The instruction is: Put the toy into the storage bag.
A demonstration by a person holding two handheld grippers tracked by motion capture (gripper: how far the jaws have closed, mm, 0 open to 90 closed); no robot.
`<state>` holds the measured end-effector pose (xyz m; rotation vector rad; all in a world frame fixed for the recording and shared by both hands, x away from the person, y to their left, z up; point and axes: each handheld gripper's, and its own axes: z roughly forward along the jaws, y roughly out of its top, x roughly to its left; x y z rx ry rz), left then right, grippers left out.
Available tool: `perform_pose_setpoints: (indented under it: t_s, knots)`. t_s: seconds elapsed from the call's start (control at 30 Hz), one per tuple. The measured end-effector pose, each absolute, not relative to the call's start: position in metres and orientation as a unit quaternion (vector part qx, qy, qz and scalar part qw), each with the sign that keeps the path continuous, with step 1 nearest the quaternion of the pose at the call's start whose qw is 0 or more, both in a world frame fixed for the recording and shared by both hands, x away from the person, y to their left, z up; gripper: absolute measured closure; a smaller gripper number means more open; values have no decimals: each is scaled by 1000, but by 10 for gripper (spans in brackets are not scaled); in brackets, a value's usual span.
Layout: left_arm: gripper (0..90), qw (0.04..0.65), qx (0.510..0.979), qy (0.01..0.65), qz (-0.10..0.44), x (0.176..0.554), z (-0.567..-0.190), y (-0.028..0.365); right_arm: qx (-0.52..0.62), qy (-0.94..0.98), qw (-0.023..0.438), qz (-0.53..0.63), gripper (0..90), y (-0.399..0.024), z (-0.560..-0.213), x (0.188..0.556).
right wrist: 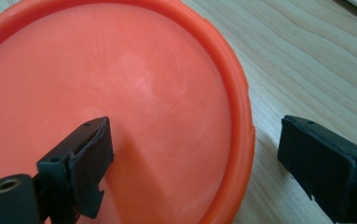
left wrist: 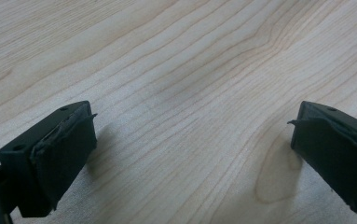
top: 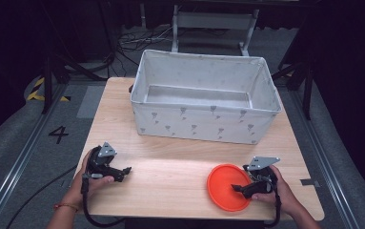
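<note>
Right gripper view: right hand-held gripper (right wrist: 195, 163) wide apart astride glossy round orange plate (right wrist: 120, 93) rim, gripping nothing.

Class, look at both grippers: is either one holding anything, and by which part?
Nothing is held. The right gripper is open astride the orange plate's rim; the left gripper is open over bare table.

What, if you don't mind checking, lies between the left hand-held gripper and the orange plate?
Bare wooden table, seen in the high view: nothing sits between the left hand-held gripper and the orange plate.
</note>
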<state>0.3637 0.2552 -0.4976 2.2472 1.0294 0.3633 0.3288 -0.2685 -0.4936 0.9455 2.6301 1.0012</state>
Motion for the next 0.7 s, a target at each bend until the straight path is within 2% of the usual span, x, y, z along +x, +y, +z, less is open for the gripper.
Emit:
perform_pose_setpoints:
  t_s: [0.13, 0.27, 0.4, 0.5, 0.57, 0.7]
  knots:
    - [4, 316, 853, 391, 138, 364, -498, 255, 300, 884, 79, 348, 262, -266, -491, 327]
    - [3, 317, 853, 392, 137, 364, -498, 255, 307, 883, 78, 346, 312, -263, -490, 329]
    - [4, 318, 852, 393, 136, 363, -498, 255, 329, 875, 70, 348, 497, -266, -487, 337]
    - [5, 318, 852, 393, 136, 363, -498, 255, 331, 875, 62, 348, 536, -268, -486, 341]
    - [6, 318, 852, 392, 137, 363, -498, 255, 338, 871, 60, 352, 622, -270, -484, 344]
    - [5, 318, 852, 392, 136, 363, -498, 255, 338, 870, 37, 358, 681, -277, -482, 350]
